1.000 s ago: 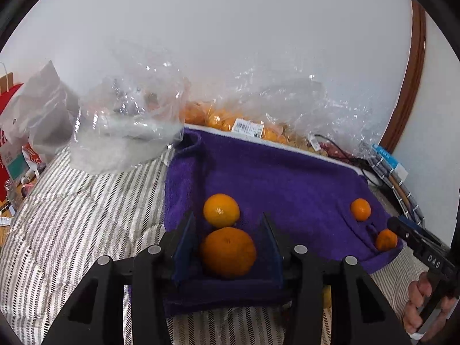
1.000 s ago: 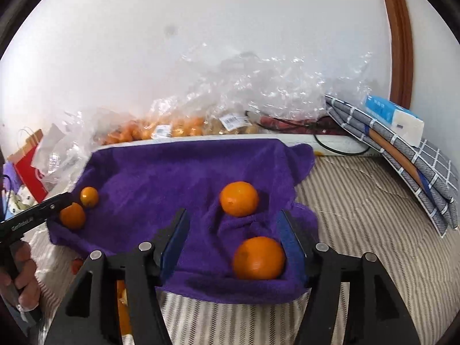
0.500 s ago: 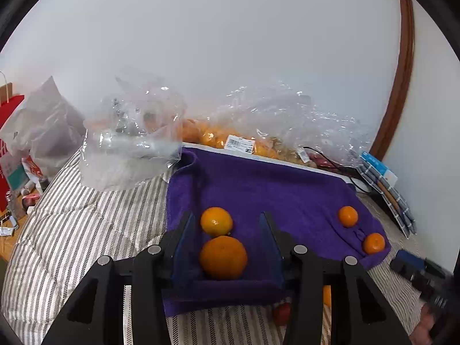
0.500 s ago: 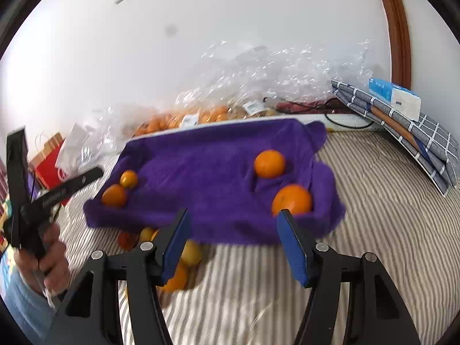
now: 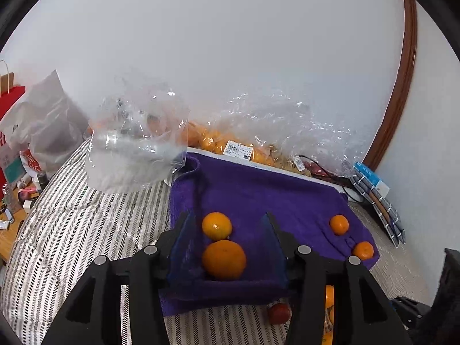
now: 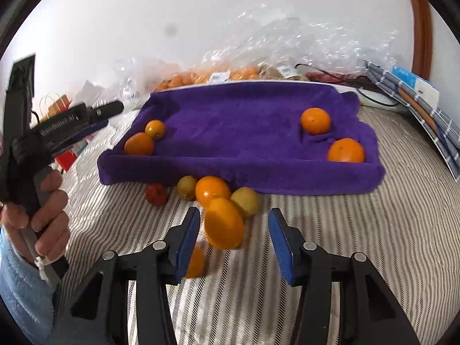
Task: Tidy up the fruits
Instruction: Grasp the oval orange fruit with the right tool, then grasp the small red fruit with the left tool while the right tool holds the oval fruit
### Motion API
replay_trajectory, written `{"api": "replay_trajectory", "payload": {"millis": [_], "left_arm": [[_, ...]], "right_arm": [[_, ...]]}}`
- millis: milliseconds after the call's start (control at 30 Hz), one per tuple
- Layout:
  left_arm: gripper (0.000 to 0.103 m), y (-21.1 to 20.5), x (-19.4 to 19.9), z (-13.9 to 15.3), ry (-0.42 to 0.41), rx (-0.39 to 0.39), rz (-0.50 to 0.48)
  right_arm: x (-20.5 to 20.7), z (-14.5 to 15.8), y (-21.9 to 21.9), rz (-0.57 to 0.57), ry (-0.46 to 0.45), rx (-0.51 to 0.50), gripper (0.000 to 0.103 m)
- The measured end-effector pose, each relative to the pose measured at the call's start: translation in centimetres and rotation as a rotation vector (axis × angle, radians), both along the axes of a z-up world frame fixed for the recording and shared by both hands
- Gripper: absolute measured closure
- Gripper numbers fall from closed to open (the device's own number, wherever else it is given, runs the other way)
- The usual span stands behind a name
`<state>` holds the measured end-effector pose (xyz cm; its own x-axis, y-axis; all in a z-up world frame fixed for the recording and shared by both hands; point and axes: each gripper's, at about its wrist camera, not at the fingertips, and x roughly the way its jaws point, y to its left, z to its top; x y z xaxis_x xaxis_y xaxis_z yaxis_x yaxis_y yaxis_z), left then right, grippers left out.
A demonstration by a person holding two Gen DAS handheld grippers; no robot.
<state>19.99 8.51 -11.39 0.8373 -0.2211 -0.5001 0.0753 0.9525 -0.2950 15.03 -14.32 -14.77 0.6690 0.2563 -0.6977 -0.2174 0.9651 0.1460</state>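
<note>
A purple towel (image 5: 258, 192) lies on the striped bed, also in the right wrist view (image 6: 238, 126). My left gripper (image 5: 227, 224) is open over its near left corner, with a large orange (image 5: 223, 259) and a smaller one (image 5: 216, 225) between the fingers, untouched. Two small oranges (image 5: 339, 224) sit at the towel's right edge. My right gripper (image 6: 233, 218) is open above a pile of loose fruit in front of the towel: an orange (image 6: 223, 224) between the fingers, another orange (image 6: 211, 189), two yellow-green fruits (image 6: 245, 201) and a red one (image 6: 155, 194).
Clear plastic bags (image 5: 135, 149) and bagged oranges (image 5: 218, 143) stand behind the towel by the wall. Folded checked cloth with a blue box (image 6: 414, 92) lies at the right. Paper bags and clutter (image 5: 17, 132) sit at the left. The left gripper's handle shows in the right wrist view (image 6: 43, 135).
My right gripper has pulled back from the towel and dropped over the loose fruit pile. My left gripper has backed off and lifted a little; both stay open.
</note>
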Motion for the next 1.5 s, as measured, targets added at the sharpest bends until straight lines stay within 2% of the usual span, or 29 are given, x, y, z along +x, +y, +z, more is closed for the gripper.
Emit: {"api": "replay_trajectory", "payload": {"millis": [100, 233, 433, 633, 833, 967, 1100, 1200, 1333, 1500], "left_arm": [[0.052, 0.3, -0.3, 0.3, -0.017, -0.009, 0.001], [0.052, 0.5, 0.1, 0.1, 0.0, -0.021, 0.004], [0.052, 0.8, 0.2, 0.0, 0.008, -0.04, -0.003], [0.052, 0.3, 0.2, -0.2, 0.011, -0.033, -0.029], [0.052, -1.2, -0.4, -0.2, -0.009, -0.012, -0.114], [0.052, -3.3, -1.6, -0.1, -0.004, 0.037, -0.236], [0.052, -5.1, -4.1, -1.0, 0.018, 0.104, -0.312], [0.052, -6.3, -4.4, -2.3, 0.069, 0.172, -0.318], [0.052, -7.4, -3.1, -3.8, 0.153, 0.216, -0.317], [0.052, -7.1, -2.0, -5.0, 0.227, 0.183, -0.3]], "right_arm": [[0.9, -0.7, 0.5, -0.009, 0.041, -0.006, 0.058], [1.8, -1.6, 0.9, 0.005, 0.097, 0.002, 0.069], [1.0, -0.9, 0.0, 0.014, 0.053, 0.036, 0.071], [-0.9, -0.6, -3.4, -0.079, 0.002, -0.104, 0.071], [-1.9, -0.8, -6.5, -0.12, -0.039, -0.167, 0.071], [-1.5, -0.8, -8.3, -0.127, -0.024, -0.07, 0.071], [-1.3, -0.9, -8.4, -0.116, -0.014, -0.046, 0.071], [-1.0, -1.1, -8.3, -0.095, 0.003, -0.028, 0.071], [-1.4, -0.9, -8.9, -0.102, -0.019, 0.012, 0.071], [-1.5, -0.9, -10.3, -0.134, -0.021, 0.081, 0.07]]}}
